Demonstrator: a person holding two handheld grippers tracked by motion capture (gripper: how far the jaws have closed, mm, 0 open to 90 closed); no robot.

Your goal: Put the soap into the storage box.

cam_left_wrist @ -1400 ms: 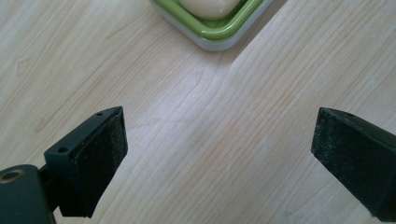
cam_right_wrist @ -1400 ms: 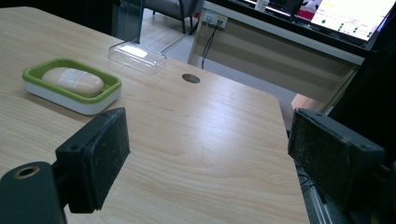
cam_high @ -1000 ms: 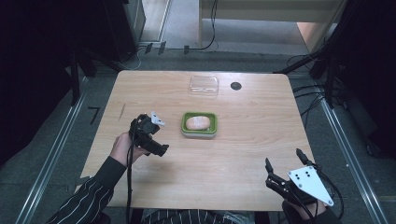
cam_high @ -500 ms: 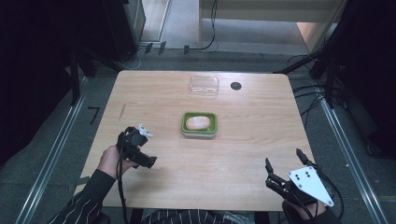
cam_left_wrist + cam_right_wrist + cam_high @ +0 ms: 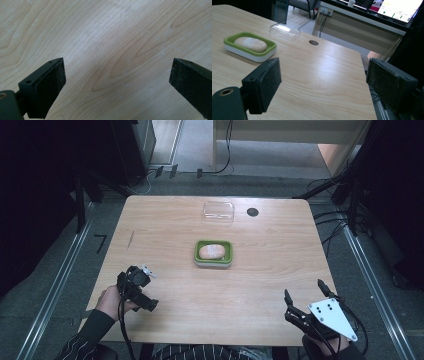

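Fingers wide, nothing between: left gripper (image 5: 142, 295), lower left of frame, has pulled back from the soap dish (image 5: 213, 254) at centre, jaws just opening further. Soap (image 5: 212, 251) lies in it. Right gripper (image 5: 305, 302), lower right, wide, idle. Placement looks finished.

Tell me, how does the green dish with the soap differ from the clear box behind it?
The green dish is opaque, with a green rim over a white base, while the clear box is see-through. The green dish holds a pale bar of soap; the clear box looks empty. The green dish sits mid-table, the clear box nearer the far edge. Both are shallow, rounded rectangles resting flat on the wood.
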